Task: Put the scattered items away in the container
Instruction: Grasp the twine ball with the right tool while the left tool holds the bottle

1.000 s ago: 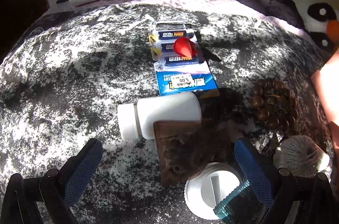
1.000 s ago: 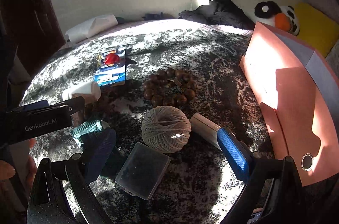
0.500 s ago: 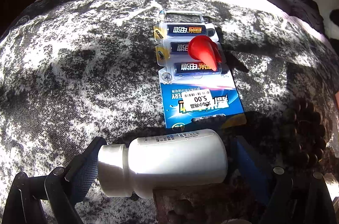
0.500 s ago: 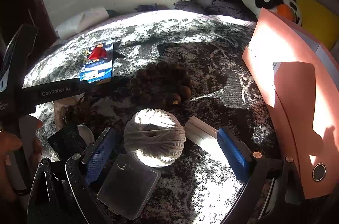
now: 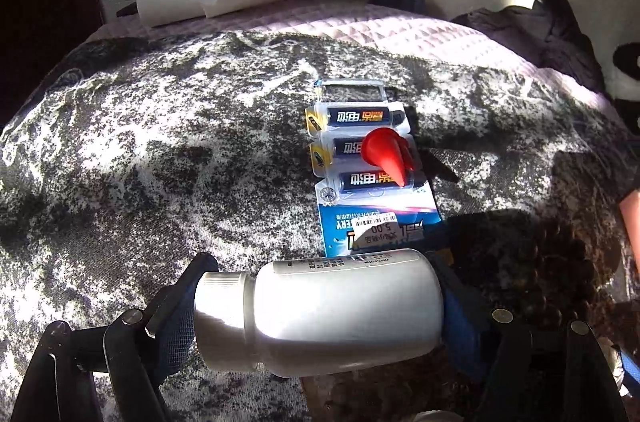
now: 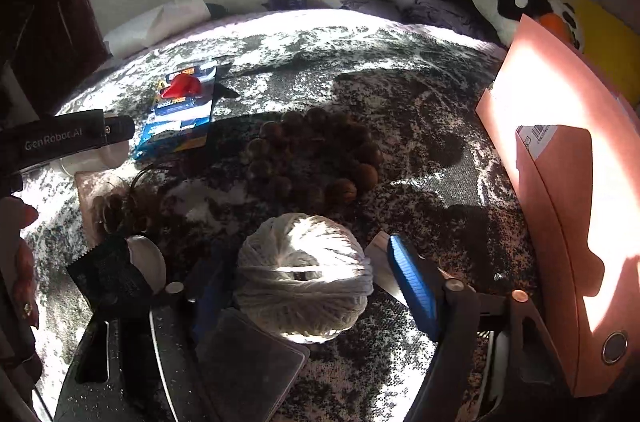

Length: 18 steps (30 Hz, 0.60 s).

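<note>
Both pairs of jaws have just been closing, each about a different thing. The left gripper [image 5: 320,286] has come forward over the mottled grey-and-white blanket [image 5: 160,142] and now takes the white plastic screw-cap bottle [image 5: 340,314] lengthwise: one pad meets the cap and the other the base, so we judge it clenched on the bottle, which lies on its side near the blanket's near edge. The right gripper [image 6: 306,250] has dropped and narrowed around the cream ball of twine [image 6: 304,274]. The ball sits between its fingers, but the blue pad [image 6: 412,286] seems to stand just clear of it, so we read that grip as not yet made. Two items look about to go at once. The container, a tall salmon-pink cardboard box [image 6: 560,182], stands open at the blanket's right edge, well apart from the bottle and nearer the ball. Still left on the blanket are a blue card pack of batteries [image 5: 372,190] toward the middle, and a ring of dark brown wooden beads [image 6: 316,154] between that pack and the ball. A clear flat plastic case [image 6: 248,354] lies under the right gripper, just beside the ball. A pale oblong block [image 6: 378,250] lies by its right finger, and a small red cone-shaped cap [image 5: 386,154] rests on the batteries. The case and block crowd the ball, and the closing fingers could catch them.
</note>
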{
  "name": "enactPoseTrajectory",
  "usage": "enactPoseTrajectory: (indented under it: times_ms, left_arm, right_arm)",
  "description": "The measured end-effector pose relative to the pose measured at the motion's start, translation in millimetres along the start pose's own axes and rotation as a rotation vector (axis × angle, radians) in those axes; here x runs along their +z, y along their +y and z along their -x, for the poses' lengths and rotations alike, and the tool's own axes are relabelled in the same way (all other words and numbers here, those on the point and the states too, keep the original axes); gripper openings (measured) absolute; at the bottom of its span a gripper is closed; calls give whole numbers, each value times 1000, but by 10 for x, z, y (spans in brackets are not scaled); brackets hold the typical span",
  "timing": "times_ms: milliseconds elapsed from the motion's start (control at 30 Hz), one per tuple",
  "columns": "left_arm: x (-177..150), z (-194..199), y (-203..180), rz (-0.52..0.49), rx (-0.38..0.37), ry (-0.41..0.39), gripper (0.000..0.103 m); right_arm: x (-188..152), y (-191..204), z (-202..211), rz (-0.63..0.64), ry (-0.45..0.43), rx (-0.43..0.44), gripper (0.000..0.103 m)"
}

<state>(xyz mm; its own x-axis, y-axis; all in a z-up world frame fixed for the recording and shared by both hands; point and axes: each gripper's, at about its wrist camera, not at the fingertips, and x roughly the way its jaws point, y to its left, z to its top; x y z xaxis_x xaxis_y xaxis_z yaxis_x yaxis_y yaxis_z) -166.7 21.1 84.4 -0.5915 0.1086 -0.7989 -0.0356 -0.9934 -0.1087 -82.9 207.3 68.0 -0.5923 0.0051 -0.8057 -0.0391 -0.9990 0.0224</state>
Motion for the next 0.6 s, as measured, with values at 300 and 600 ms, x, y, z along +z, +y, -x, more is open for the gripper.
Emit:
enactPoseTrajectory:
  times_ms: [300, 600]
  left_arm:
    - [42, 622, -27, -13, -4, -80, 85]
    - [-105, 1360, -174, -43, -16, -147, 85]
  right_arm:
    - [17, 32, 508, -7, -94, 57, 64]
    - [-45, 25, 1323, -3, -192, 89, 64]
